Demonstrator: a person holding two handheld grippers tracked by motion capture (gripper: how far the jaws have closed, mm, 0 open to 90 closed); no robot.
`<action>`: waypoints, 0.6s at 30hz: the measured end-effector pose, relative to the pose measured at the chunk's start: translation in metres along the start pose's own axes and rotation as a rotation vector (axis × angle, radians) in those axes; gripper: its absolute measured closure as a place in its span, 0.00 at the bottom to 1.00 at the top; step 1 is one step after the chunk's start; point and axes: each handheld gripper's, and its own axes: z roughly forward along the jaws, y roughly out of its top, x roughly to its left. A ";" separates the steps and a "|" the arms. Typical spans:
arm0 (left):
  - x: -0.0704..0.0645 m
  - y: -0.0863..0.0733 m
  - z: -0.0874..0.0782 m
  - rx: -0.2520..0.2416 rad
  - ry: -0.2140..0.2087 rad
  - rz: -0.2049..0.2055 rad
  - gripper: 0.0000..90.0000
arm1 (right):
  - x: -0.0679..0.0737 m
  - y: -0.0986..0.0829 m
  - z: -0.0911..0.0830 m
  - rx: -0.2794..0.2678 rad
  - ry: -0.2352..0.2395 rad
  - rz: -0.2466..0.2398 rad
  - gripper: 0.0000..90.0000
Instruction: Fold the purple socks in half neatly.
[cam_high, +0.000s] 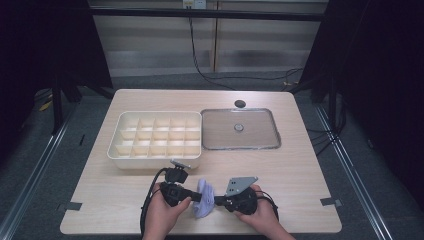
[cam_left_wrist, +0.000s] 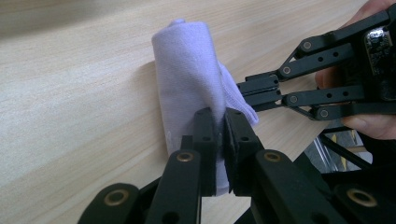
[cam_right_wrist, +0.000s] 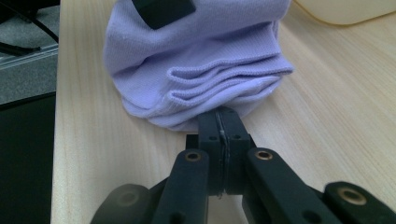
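A pale purple folded cloth (cam_high: 205, 198) lies near the table's front edge, between both grippers. My left gripper (cam_high: 196, 196) comes at it from the left and is shut on its lower fold (cam_left_wrist: 187, 88), the jaws pressed close with fabric (cam_left_wrist: 219, 135) between them. My right gripper (cam_high: 216, 201) reaches in from the right. Its jaws (cam_right_wrist: 222, 128) are shut on a thin edge under the layered folds of the cloth (cam_right_wrist: 201, 60). In the left gripper view the right gripper (cam_left_wrist: 250, 93) pinches the cloth's far side. A hand holds each gripper.
A cream tray (cam_high: 114, 145) with several small compartments stands behind the grippers. To its right lies a clear flat lid (cam_high: 220, 129) with a round knob (cam_high: 239, 127). A dark round hole (cam_high: 240, 104) sits in the table farther back. The table's front edge (cam_high: 200, 233) is close.
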 end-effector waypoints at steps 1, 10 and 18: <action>0.000 0.000 0.000 0.003 0.002 0.010 0.94 | 0.000 0.000 0.000 -0.001 0.001 -0.003 0.99; -0.004 0.002 0.004 0.011 0.000 0.021 0.94 | 0.001 0.001 0.001 -0.001 0.002 -0.011 0.99; -0.005 0.002 0.005 0.009 -0.010 0.017 0.94 | 0.002 0.001 0.001 0.002 0.005 -0.010 0.99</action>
